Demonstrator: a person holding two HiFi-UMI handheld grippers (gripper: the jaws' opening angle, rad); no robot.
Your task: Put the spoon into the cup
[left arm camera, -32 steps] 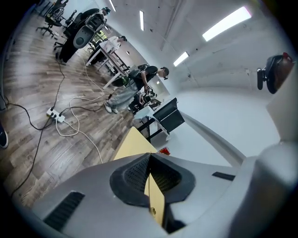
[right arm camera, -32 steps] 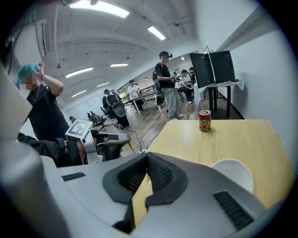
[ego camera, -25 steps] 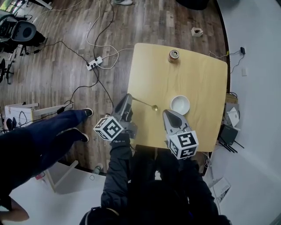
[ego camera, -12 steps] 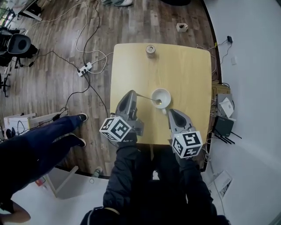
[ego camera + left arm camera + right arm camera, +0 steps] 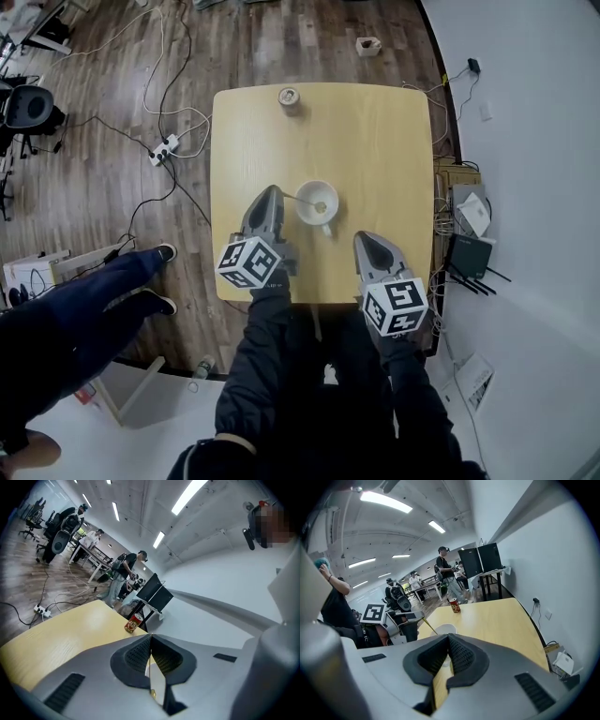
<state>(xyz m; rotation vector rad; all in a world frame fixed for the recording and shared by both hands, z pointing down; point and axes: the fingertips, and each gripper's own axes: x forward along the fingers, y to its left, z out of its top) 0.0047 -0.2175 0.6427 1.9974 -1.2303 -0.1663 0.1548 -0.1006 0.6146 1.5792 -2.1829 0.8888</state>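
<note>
Desk (image 5: 394, 141): light wood, rounded corners, standing on a wooden floor.
Cup (image 5: 328, 193): white and upright, near the middle of the desk.
Spoon (image 5: 300, 200): thin and gold. Its handle runs from the 9 o'clock side in over the cup's rim, and its bowl sits inside the rim. Whether the bowl touches the bottom cannot be told.
Left hand-held gripper (image 5: 273, 191): at 9 o'clock of the cup, just beside it. Its pads are pinched on the end of the spoon's handle.
Right hand-held gripper (image 5: 364, 236): at 4 o'clock of the cup, near it but apart. Its jaws are pressed together at the tips with nothing between them.
Can (image 5: 289, 97): upright at the desk's far edge, at 11 o'clock of the cup and well apart from it.
Power strip (image 5: 161, 150): on the floor at 10 o'clock of the desk, among loose cables.
</note>
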